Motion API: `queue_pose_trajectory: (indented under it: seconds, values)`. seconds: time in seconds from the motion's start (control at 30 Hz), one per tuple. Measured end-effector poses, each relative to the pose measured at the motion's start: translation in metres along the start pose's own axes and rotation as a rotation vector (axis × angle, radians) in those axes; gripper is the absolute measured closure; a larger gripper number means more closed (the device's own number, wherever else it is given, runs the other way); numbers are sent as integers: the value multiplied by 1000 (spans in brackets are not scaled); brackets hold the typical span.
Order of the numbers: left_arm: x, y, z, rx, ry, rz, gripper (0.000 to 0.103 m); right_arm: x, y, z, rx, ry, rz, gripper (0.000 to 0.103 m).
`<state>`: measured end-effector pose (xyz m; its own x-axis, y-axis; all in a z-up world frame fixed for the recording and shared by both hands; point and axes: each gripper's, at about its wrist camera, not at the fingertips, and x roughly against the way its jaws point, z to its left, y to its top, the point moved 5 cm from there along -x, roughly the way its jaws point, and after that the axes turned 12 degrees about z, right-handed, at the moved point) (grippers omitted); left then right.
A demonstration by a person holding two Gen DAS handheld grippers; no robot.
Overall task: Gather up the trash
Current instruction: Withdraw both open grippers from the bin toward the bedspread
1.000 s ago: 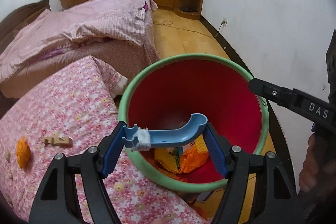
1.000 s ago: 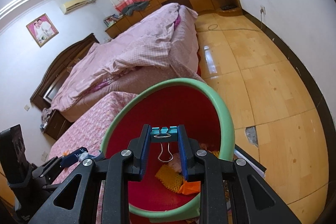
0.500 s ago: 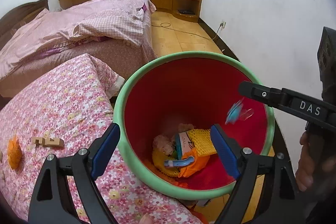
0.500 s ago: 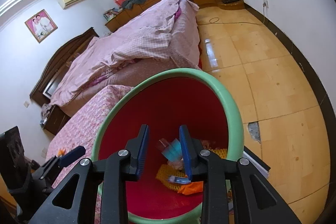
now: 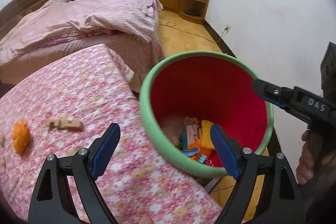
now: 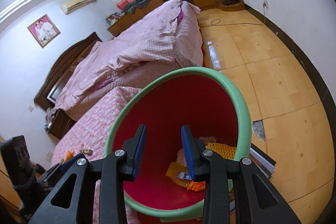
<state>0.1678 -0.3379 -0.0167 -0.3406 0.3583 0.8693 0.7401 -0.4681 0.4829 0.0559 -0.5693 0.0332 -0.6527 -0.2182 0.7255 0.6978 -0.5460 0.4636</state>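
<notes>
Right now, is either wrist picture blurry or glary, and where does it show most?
Left wrist view: motion blur smears the floral cloth and wooden blocks; the bin rim is soft too, while the bed behind reads sharper. Right wrist view: crisp overall, with window glare on the floor and a blown-out ceiling corner. Both views bend straight lines, as a fisheye does.

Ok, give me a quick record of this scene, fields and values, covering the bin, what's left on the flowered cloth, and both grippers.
bin: green-rimmed red bin, upright beside the flowered cloth
bin contents: yellow foam piece, blue curved piece, blue binder clip, orange scrap, other bits unclear
left on cloth: orange item, wooden pieces
left gripper: open, empty, jaws just opened, over the bin's near rim
right gripper: open, empty, jaws just opened, above the bin
</notes>
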Motion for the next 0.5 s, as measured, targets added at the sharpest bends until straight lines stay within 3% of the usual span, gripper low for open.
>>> queue_pose_trajectory:
  seconds: [0.5]
  values:
    - [47, -14, 93, 149, 123, -48, 16, 10, -15, 30, 20, 13, -6, 68]
